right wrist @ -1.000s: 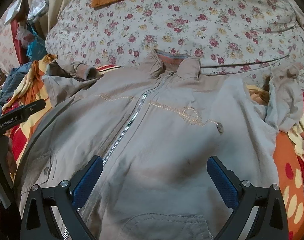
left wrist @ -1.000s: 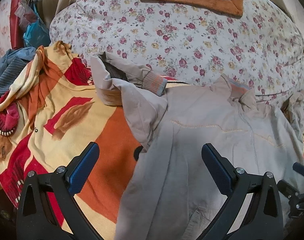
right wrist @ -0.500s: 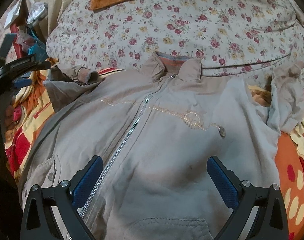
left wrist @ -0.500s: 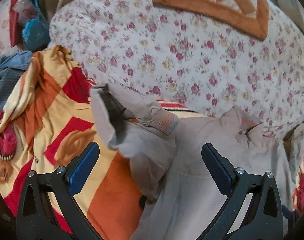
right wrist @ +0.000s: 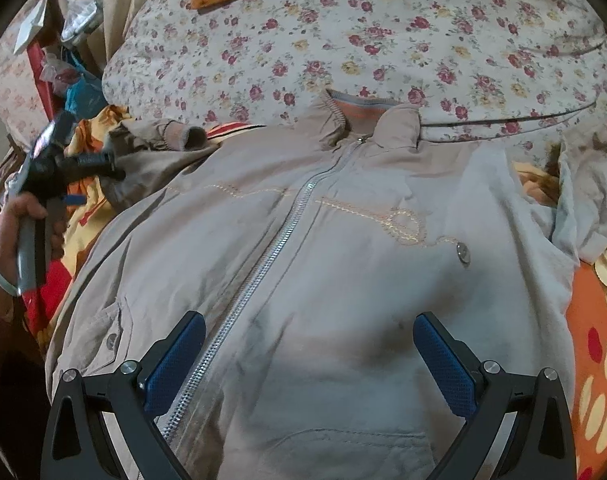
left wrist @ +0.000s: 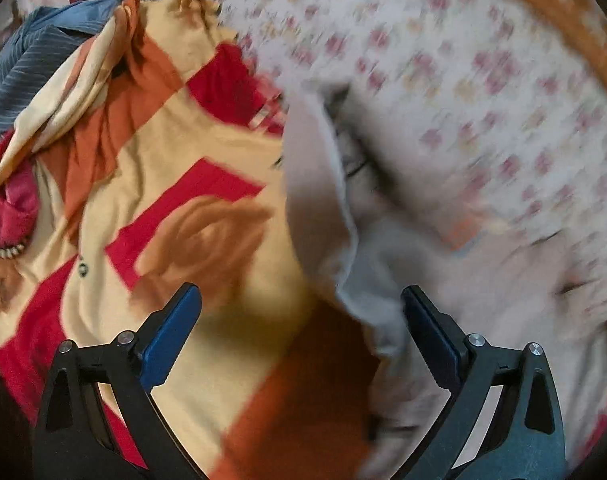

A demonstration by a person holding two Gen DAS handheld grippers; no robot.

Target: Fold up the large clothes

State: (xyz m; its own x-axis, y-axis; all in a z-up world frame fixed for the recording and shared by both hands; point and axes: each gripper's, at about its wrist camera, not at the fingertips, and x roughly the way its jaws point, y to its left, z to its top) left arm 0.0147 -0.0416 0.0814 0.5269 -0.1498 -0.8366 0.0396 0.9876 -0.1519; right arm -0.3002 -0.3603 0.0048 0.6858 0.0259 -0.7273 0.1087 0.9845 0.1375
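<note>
The right gripper point(right wrist: 309, 360) hangs with jaws wide and empty over the lower front of the jacket point(right wrist: 343, 260), which lies face up and zipped on the bed point(left wrist: 231, 368), collar at twelve o'clock. The left gripper point(left wrist: 301, 328) — jaws also wide, holding nothing — points at the crumpled sleeve point(left wrist: 323, 216) at nine o'clock of the jacket. I judge folding barely begun: the body is spread, but both sleeves remain bunched and no fold is made.
</note>
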